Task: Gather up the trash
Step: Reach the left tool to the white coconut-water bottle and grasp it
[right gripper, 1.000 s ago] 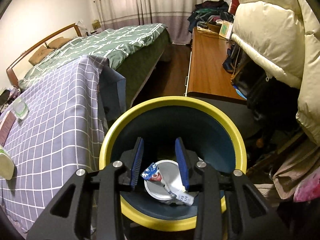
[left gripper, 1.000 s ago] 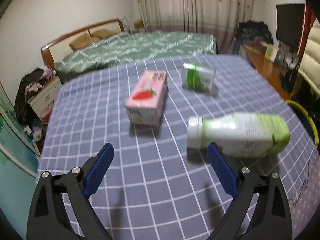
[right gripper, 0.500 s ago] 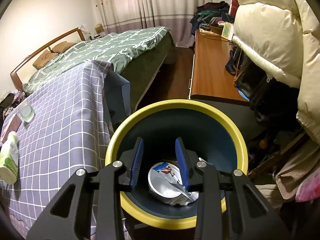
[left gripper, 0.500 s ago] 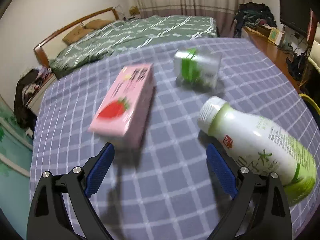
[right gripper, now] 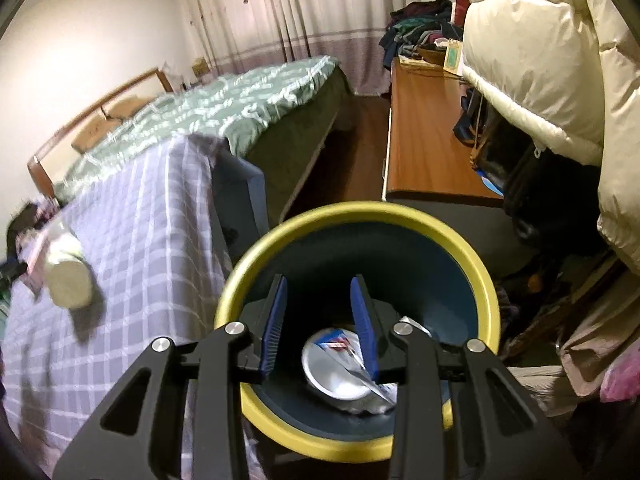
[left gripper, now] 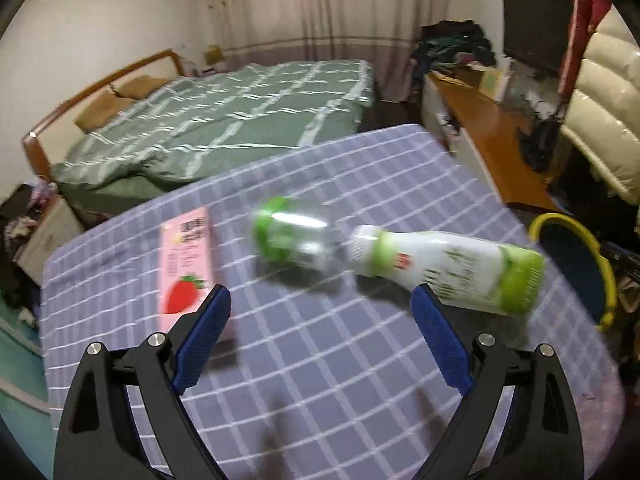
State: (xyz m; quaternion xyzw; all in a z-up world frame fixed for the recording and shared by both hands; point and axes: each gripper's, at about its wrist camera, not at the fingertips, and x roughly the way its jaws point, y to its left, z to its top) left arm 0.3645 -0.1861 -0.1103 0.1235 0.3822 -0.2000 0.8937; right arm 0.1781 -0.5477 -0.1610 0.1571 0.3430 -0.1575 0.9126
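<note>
Three pieces of trash lie on the purple checked tablecloth [left gripper: 320,360] in the left wrist view. A pink strawberry carton [left gripper: 184,264] lies flat beside my left gripper's left finger. A clear cup with a green lid [left gripper: 292,236] lies on its side ahead. A white bottle with a green label [left gripper: 444,268] lies by the right finger. My left gripper [left gripper: 320,294] hovers wide above the cloth, its jaws closing with nothing between them. My right gripper [right gripper: 319,282] hangs over the yellow-rimmed bin [right gripper: 360,210], its jaws partly apart and holding nothing. A white lid [right gripper: 340,364] and a wrapper [right gripper: 340,340] lie in the bin.
The bin [left gripper: 576,236] stands off the table's right edge. A green bed [left gripper: 224,120] lies beyond the table. A wooden desk [right gripper: 428,128] and a cream puffy coat [right gripper: 540,60] stand to the right of the bin.
The left gripper has swung across the table, so the carton now sits by its left finger and the cup lies ahead. Its jaws have narrowed slightly. The right gripper stays over the bin.
</note>
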